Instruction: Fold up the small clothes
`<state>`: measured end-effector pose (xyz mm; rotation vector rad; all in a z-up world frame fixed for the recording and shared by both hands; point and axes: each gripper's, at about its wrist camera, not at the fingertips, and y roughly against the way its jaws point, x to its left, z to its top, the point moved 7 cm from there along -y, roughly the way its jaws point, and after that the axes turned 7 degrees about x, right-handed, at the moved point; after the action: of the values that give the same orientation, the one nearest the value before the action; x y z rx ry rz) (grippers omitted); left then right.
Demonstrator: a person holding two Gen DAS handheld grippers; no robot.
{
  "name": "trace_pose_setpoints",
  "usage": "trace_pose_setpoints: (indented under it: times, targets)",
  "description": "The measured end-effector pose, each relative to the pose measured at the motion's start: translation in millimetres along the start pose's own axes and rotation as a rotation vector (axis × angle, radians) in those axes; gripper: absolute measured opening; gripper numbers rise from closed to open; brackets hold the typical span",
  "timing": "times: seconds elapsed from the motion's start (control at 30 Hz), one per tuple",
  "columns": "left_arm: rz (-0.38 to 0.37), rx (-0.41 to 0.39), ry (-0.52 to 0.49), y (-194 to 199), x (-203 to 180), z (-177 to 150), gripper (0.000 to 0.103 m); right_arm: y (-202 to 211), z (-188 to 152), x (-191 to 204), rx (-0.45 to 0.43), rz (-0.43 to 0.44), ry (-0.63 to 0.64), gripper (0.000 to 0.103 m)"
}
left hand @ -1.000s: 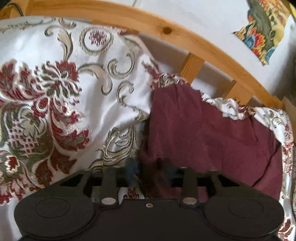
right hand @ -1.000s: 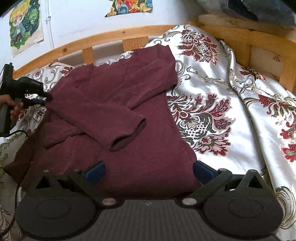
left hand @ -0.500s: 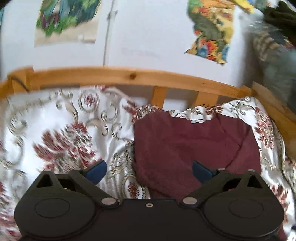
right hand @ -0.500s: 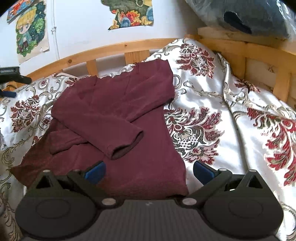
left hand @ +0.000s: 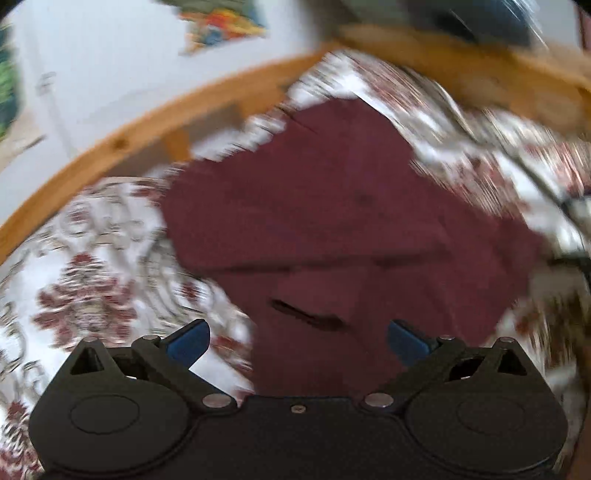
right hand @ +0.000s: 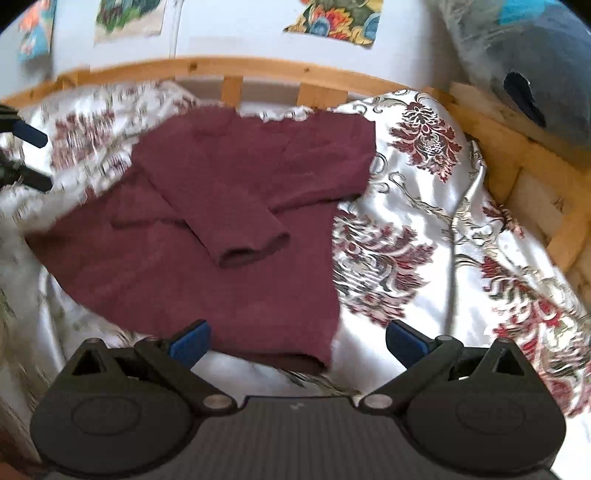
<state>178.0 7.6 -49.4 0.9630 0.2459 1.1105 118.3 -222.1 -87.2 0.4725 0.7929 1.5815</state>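
Observation:
A small maroon sweater [right hand: 229,221] lies flat on a white floral bedspread [right hand: 424,229], one sleeve folded across its front with the cuff [right hand: 251,251] near the middle. My right gripper [right hand: 297,341] is open and empty, just above the sweater's near hem. My left gripper [left hand: 297,339] is open and empty, over the sweater [left hand: 332,229] in a blurred view; its blue fingertips [right hand: 31,134] show at the left edge of the right wrist view, clear of the cloth.
A curved wooden bed rail [right hand: 258,72] runs behind the sweater, with a wooden side rail [right hand: 517,147] on the right. A grey-blue bundle [right hand: 535,55] sits at the upper right. Posters [right hand: 332,18] hang on the wall.
My left gripper let go of the sweater's edge, opened, then swung back and round to the right. My right gripper pulled back, so the near hem now shows.

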Motion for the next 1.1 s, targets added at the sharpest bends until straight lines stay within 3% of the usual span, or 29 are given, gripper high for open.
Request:
trace_pose_setpoints:
  times: [0.13, 0.23, 0.43, 0.63, 0.83, 0.87, 0.9, 0.93, 1.03, 1.1]
  targets:
    - [-0.008, 0.039, -0.15, -24.0, -37.9, -8.9, 0.102, -15.1, -5.6, -2.3, 0.079, -0.075, 0.091, 0.103]
    - [-0.031, 0.055, -0.21, -37.5, -56.5, -13.5, 0.102, -23.9, -11.2, 4.4, 0.124, -0.093, 0.211, 0.103]
    - [-0.055, 0.138, -0.268, -59.8, -67.9, -28.4, 0.102, -40.9, -15.5, 21.3, 0.09, -0.208, 0.452, 0.103]
    - [-0.087, 0.148, -0.256, -60.9, -68.5, -30.2, 0.102, -52.2, -13.0, 40.2, 0.016, -0.245, 0.615, 0.102]
    - [-0.111, 0.147, -0.27, -60.3, -74.9, -31.6, 0.102, -50.4, -17.0, 50.9, -0.005, -0.18, 0.714, 0.08]
    - [-0.114, 0.145, -0.273, -59.7, -75.9, -32.1, 0.102, -50.1, -17.6, 51.8, -0.003, -0.172, 0.719, 0.068]
    - [-0.117, 0.145, -0.278, -59.4, -77.3, -32.4, 0.102, -50.1, -18.1, 53.0, 0.003, -0.158, 0.717, 0.041]
    - [-0.12, 0.146, -0.282, -59.5, -78.7, -33.1, 0.102, -50.1, -18.6, 54.1, 0.017, -0.147, 0.704, 0.027]
    - [-0.125, 0.151, -0.293, -60.3, -81.5, -34.7, 0.102, -46.4, -10.7, 52.5, 0.015, -0.117, 0.634, 0.011]
    - [-0.125, 0.153, -0.299, -60.9, -83.5, -35.4, 0.102, -40.7, 1.1, 47.5, 0.016, -0.072, 0.546, 0.009]
